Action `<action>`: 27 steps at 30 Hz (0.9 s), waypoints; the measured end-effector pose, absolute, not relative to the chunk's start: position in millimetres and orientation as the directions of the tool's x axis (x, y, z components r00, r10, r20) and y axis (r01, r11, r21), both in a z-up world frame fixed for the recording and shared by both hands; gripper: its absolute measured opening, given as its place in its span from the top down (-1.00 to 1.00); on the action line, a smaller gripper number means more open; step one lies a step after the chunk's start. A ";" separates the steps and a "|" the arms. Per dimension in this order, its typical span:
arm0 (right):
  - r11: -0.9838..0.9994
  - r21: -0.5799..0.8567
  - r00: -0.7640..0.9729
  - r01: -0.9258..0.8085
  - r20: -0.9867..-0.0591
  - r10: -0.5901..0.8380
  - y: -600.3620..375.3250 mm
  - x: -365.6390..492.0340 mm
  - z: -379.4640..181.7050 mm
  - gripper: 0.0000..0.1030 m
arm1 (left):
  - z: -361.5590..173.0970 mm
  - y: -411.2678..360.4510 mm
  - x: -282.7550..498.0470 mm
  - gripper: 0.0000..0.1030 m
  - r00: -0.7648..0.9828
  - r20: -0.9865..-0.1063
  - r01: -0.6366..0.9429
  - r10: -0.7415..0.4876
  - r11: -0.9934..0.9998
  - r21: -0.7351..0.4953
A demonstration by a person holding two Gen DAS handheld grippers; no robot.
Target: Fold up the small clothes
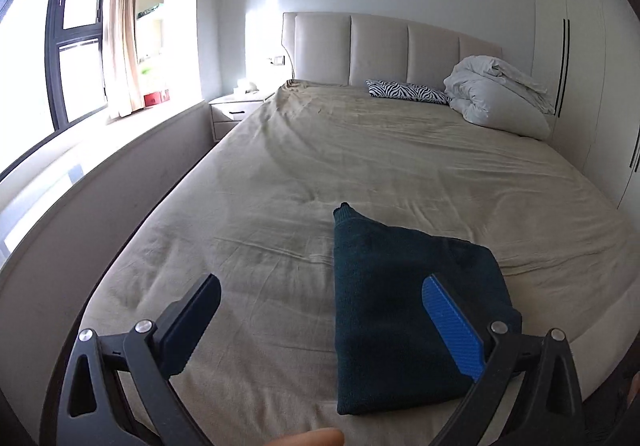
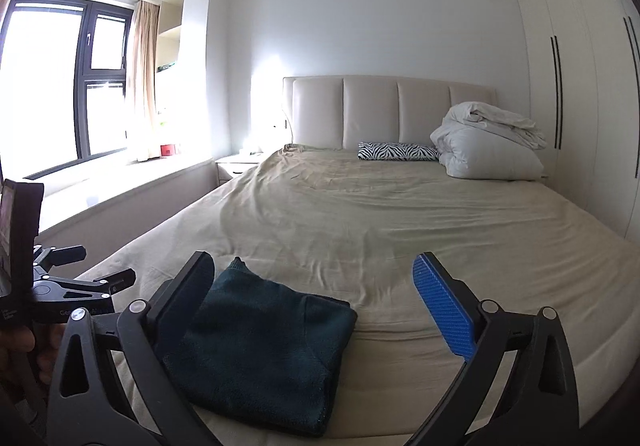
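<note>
Both wrist views look from the foot of the bed toward the headboard, each from just behind its own spread fingers at the bottom of the frame. The left view sits close and tilts down, so the folded cloth fills its lower right. The right view rides more level, with the cloth at lower left and the left gripper at its left edge. Both share the bed, headboard, window at upper left, and wardrobe at right.
</note>
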State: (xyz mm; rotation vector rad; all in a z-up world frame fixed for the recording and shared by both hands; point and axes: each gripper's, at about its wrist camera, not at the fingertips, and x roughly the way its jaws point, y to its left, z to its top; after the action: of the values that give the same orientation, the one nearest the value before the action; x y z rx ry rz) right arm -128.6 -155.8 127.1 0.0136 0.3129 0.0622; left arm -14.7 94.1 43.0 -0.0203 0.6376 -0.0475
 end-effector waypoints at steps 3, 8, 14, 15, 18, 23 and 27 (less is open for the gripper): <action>0.994 0.076 0.926 -0.080 -0.362 0.102 -152.3 -131.7 134.5 -0.97 | 31.7 91.8 -9.9 -1.00 0.760 -0.649 0.027 -0.043 0.999 -0.035; 0.994 0.110 0.832 -0.024 -0.549 0.081 -147.6 -103.8 106.9 -0.97 | 9.3 89.8 -8.5 -1.00 0.708 -0.705 0.014 -0.031 0.999 -0.031; 0.987 0.120 0.701 0.106 -0.713 0.011 -141.2 -67.3 40.7 -0.97 | -5.3 88.0 -4.3 -1.00 0.676 -0.737 0.014 -0.025 1.000 -0.022; 0.987 0.111 0.678 0.116 -0.735 0.003 -139.2 -64.1 32.7 -0.97 | -7.5 87.6 -2.9 -1.00 0.671 -0.741 0.013 -0.023 1.000 -0.019; 0.988 0.074 0.636 0.135 -0.771 -0.029 -133.3 -57.0 11.1 -0.97 | -14.0 85.9 -2.7 -1.00 0.659 -0.752 0.018 -0.024 1.000 -0.016; 0.989 0.036 0.611 0.141 -0.789 -0.058 -129.5 -53.4 -2.4 -0.97 | -20.0 84.2 -1.5 -1.00 0.647 -0.762 0.024 -0.020 1.000 -0.006; 0.988 0.027 0.601 0.149 -0.796 -0.068 -129.6 -53.9 -4.3 -0.97 | -22.1 86.5 0.1 -1.00 0.641 -0.767 0.022 -0.025 1.000 -0.014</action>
State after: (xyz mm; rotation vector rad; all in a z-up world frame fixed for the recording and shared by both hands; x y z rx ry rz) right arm -53.9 -129.6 -4.3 0.0943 0.9176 -0.1262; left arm 0.1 86.5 -22.1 -0.0036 0.8744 -0.0267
